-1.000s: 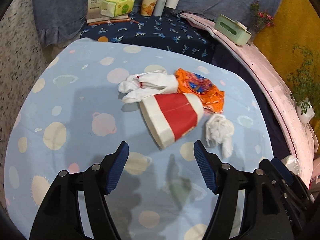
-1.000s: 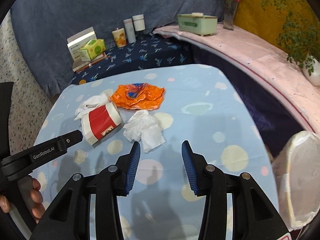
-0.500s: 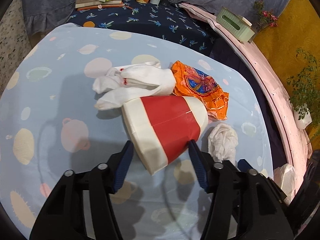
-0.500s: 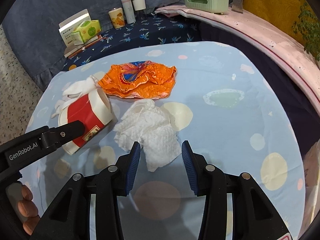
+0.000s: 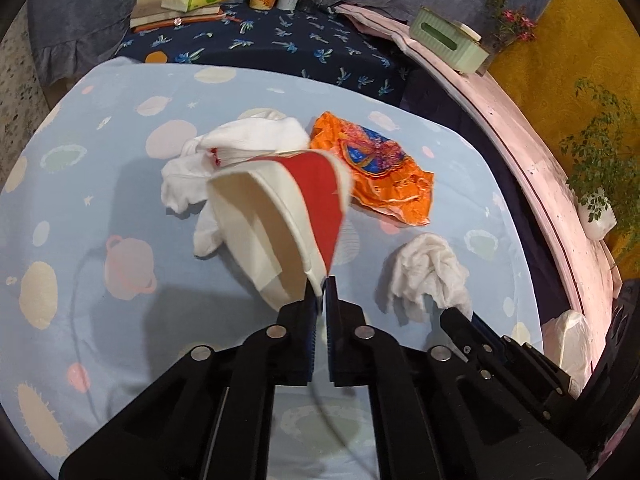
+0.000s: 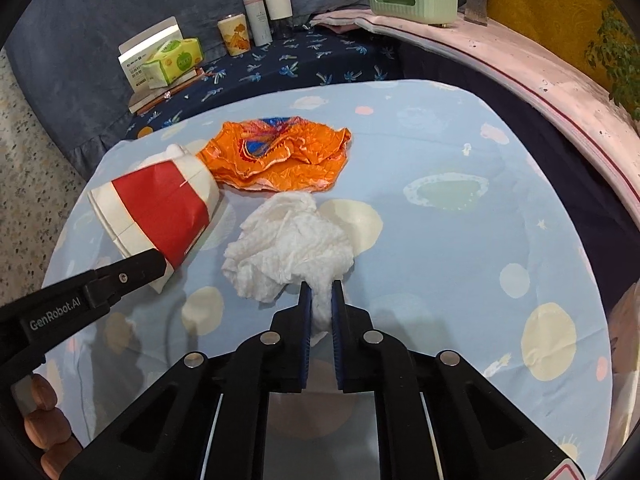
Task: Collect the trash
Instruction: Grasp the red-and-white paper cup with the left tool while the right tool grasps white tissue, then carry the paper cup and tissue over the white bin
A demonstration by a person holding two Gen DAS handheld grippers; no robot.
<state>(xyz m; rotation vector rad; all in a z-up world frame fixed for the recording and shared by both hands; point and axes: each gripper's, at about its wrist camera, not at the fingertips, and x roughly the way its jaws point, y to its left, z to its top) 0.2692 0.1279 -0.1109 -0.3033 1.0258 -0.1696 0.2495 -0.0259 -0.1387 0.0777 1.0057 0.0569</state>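
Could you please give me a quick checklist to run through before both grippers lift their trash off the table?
1. Left gripper pinches the red-and-white paper cup's rim: ok.
2. Right gripper clamps the crumpled white tissue: ok.
3. Cup clear of the orange wrapper: cannot tell.
4. Tissue free of the wrapper: ok.
5. White bag open to receive trash: cannot tell.

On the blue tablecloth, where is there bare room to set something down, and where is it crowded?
Bare cloth lies right of the crumpled tissue and the orange wrapper, out to the table's right edge. The left near part, left of the paper cup, is also bare. The middle is crowded: cup, wrapper, tissue and a white cloth lie close together.
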